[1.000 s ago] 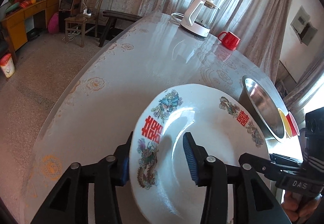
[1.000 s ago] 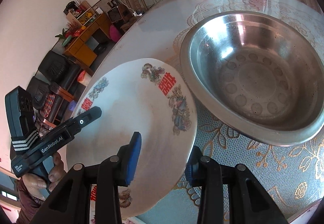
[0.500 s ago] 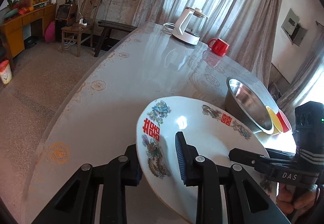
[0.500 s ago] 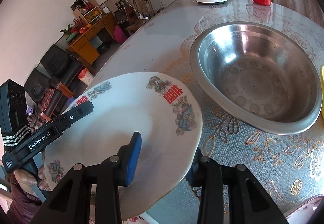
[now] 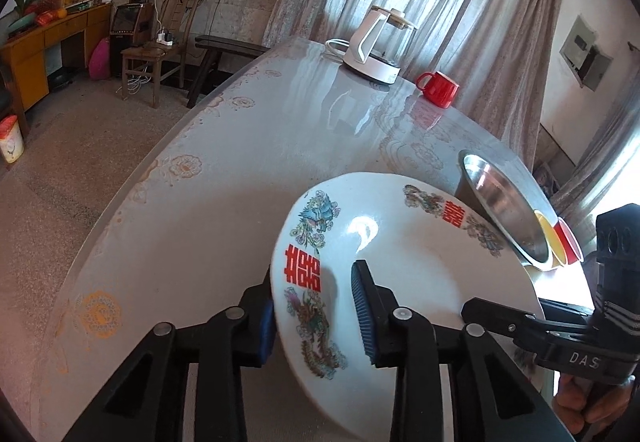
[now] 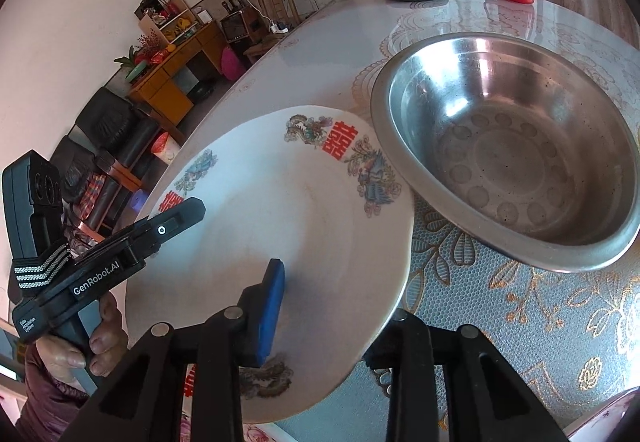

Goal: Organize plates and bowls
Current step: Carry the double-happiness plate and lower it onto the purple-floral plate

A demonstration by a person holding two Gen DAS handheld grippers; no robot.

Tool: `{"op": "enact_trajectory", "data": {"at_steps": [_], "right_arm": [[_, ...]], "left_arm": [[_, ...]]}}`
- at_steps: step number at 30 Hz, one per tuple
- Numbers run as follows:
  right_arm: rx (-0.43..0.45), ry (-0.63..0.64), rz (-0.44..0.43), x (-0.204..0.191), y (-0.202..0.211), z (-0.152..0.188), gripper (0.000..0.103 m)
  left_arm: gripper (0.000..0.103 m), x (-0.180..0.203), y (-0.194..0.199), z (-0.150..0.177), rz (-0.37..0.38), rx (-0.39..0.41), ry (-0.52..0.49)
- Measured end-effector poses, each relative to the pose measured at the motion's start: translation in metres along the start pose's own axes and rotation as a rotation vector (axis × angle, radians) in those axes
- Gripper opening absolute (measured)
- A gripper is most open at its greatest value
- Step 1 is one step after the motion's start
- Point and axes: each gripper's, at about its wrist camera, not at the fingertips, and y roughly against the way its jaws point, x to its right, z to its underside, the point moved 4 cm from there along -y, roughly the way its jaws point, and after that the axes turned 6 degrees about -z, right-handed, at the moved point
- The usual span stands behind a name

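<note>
A white plate (image 5: 416, 274) with red characters and bird patterns is held tilted above the table by both grippers. My left gripper (image 5: 316, 314) is shut on its left rim. My right gripper (image 6: 332, 306) is shut on its near right rim; the plate fills the lower middle of the right wrist view (image 6: 304, 226). A steel bowl (image 6: 516, 146) stands on the table just right of the plate. It shows edge-on in the left wrist view (image 5: 500, 214), with a yellow bowl (image 5: 546, 232) and a red bowl (image 5: 568, 242) behind it.
A white kettle (image 5: 376, 46) and a red mug (image 5: 438, 88) stand at the table's far end. The glossy table (image 5: 240, 162) drops off to the floor on the left. A patterned plate rim (image 6: 192, 426) shows under the held plate.
Both grippers have carried the plate up and back from the steel bowl, and it has tilted flatter. Their hold on the rim is unchanged.
</note>
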Motion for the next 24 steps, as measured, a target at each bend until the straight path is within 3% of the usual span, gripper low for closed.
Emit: {"op": "enact_trajectory", "data": {"at_steps": [9, 24], "right_arm": [[0.035, 0.05, 0.024, -0.014, 0.016, 0.005, 0.031], [0.156, 0.119, -0.066, -0.035, 0.062, 0.017, 0.03]], "left_arm": [[0.03, 0.009, 0.024, 0.014, 0.028, 0.062, -0.014], [0.03, 0.027, 0.096, 0.019, 0.066, 0.229, -0.058]]}}
